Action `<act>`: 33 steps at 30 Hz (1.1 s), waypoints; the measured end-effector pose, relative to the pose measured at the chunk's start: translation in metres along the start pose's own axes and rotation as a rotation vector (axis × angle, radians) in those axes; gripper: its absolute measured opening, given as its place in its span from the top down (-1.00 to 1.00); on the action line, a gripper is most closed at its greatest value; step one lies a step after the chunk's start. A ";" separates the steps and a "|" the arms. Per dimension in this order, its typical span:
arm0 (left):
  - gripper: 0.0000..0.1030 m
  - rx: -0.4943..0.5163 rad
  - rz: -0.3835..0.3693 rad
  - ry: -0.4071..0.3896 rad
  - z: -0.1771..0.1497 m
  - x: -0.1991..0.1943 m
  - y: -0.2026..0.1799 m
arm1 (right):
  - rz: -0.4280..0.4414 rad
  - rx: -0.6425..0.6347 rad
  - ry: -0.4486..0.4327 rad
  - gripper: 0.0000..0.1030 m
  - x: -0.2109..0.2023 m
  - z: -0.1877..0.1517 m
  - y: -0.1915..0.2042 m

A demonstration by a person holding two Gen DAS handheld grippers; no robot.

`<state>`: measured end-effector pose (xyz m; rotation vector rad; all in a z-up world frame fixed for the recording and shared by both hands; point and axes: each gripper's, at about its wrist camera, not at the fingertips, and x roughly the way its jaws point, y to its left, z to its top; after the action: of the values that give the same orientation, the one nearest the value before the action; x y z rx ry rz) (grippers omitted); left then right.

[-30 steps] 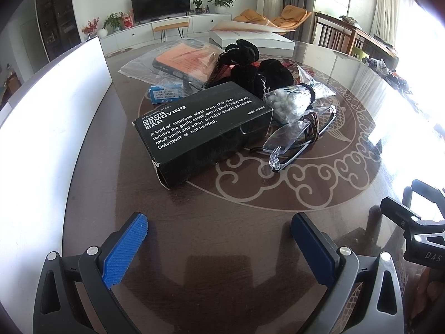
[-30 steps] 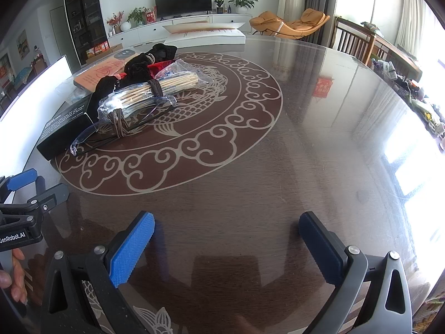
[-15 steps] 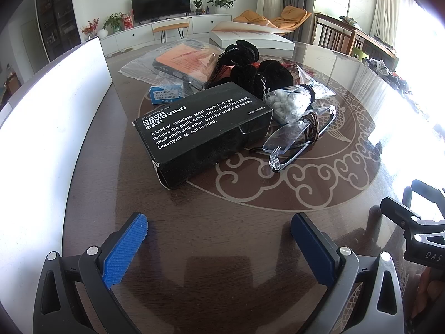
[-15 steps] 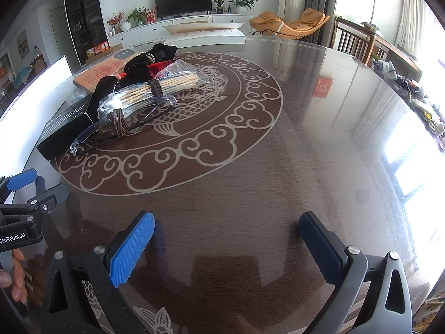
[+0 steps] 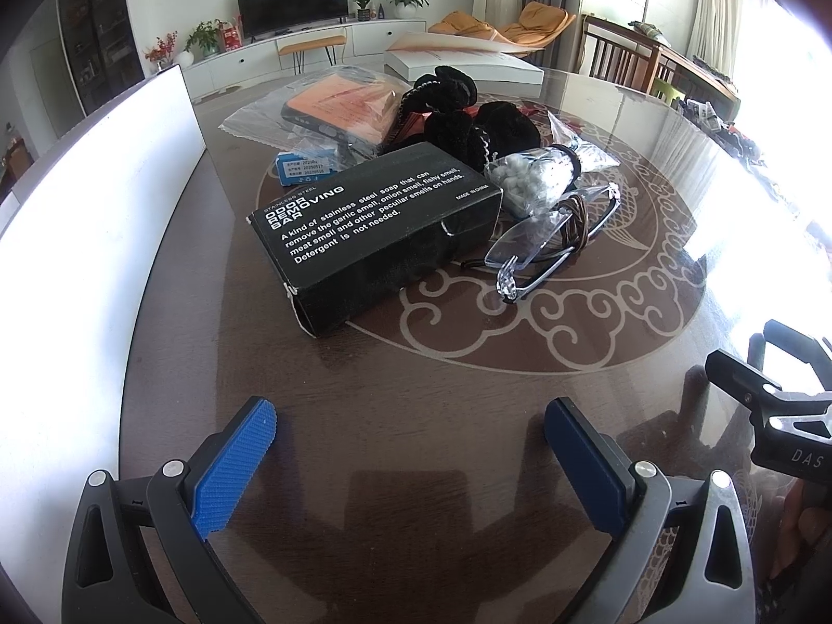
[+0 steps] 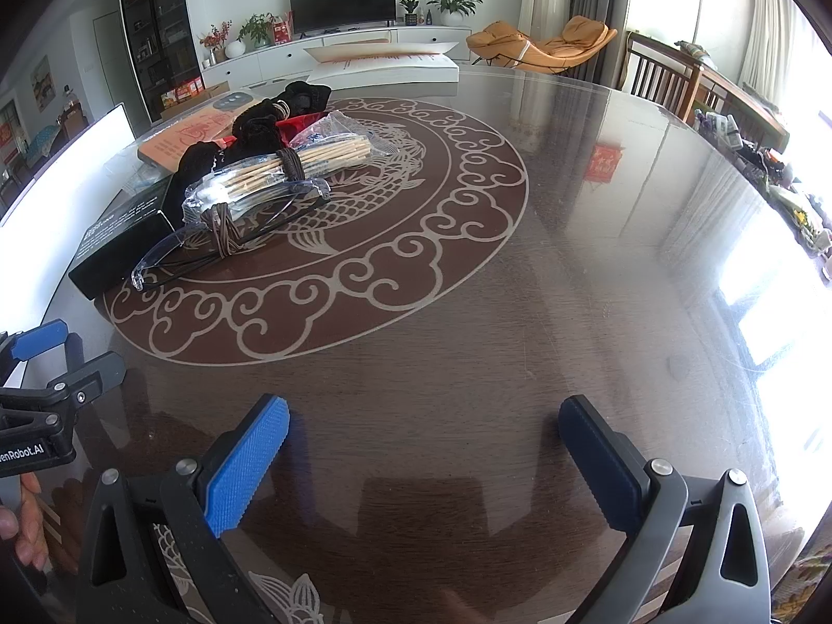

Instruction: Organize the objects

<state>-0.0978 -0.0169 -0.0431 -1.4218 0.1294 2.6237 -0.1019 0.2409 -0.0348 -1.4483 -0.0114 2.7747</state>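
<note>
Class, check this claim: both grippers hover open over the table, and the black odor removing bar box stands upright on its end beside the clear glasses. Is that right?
Not quite. The black odor removing bar box lies flat, printed face up, as the left wrist view shows. The rest holds: it lies beside the clear glasses, and the left gripper and right gripper are open over the table.

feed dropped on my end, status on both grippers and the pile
Left gripper open, empty. Right gripper open, empty. Black box, safety glasses and the rest piled, untouched. Nothing blocking.
</note>
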 end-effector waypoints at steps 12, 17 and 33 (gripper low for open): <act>-1.00 -0.023 -0.076 0.028 -0.021 -0.023 0.008 | 0.000 0.000 0.000 -1.00 0.000 0.000 0.000; -1.00 -0.056 -0.110 -0.004 -0.015 -0.038 0.011 | 0.000 0.000 0.000 -1.00 0.000 0.000 0.000; -1.00 -0.073 -0.169 -0.078 0.007 -0.072 0.005 | 0.000 0.000 0.000 -1.00 0.000 0.000 0.000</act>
<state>-0.0658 -0.0278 0.0214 -1.2883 -0.0919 2.5635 -0.1019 0.2408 -0.0351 -1.4477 -0.0113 2.7747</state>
